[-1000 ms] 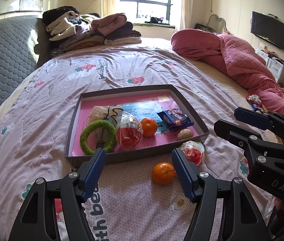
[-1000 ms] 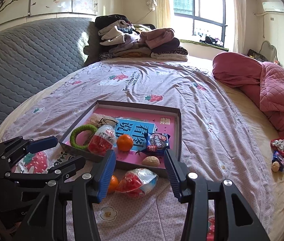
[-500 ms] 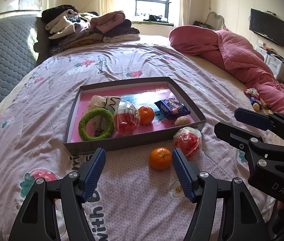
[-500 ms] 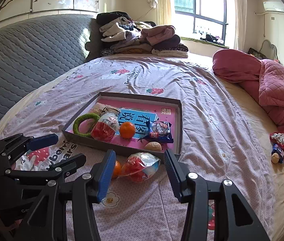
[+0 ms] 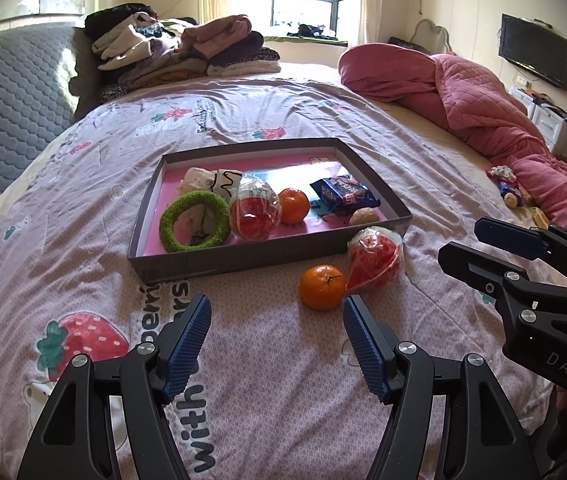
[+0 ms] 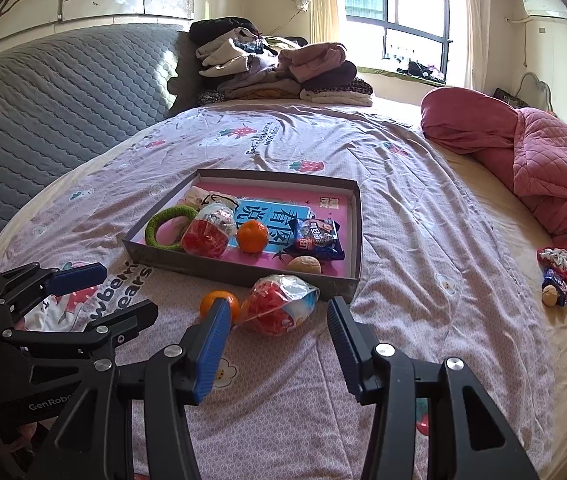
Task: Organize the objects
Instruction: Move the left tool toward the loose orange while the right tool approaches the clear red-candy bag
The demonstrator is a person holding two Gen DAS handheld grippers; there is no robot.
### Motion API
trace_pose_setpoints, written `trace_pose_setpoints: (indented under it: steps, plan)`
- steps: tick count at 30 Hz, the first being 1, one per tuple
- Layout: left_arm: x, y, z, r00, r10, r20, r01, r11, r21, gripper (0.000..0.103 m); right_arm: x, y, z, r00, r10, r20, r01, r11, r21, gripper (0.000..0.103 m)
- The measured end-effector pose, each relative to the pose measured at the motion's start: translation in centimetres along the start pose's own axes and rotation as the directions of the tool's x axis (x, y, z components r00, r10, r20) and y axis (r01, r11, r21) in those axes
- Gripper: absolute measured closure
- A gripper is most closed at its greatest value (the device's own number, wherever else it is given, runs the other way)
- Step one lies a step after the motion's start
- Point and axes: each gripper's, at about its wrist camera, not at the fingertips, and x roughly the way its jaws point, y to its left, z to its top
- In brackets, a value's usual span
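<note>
"DAS" on the right gripper [image 5: 495,248] ("GenRobo…" on the left gripper [image 6: 95,292])

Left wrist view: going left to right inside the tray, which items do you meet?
Green ring → red-filled plastic bag → orange → blue snack packet. The white cloth item behind the ring and the walnut under the packet overlap these, so they are left out.

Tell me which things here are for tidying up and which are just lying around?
For tidying: grey tray, loose orange, red snack bag, left gripper, right gripper.

Just lying around: folded clothes, pink quilt, TV.
</note>
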Motion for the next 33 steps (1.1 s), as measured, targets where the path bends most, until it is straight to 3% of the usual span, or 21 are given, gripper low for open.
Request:
trace_pose_setpoints:
  steps: [33]
  plan:
    - [3.2,-1.3,-3.6,0.996,0.002,-0.085,0.000,1.000,0.028,0.033,2.3,0.4,-2.9,0.997,0.009,-0.071,-0.008,1.000,0.015,0.053]
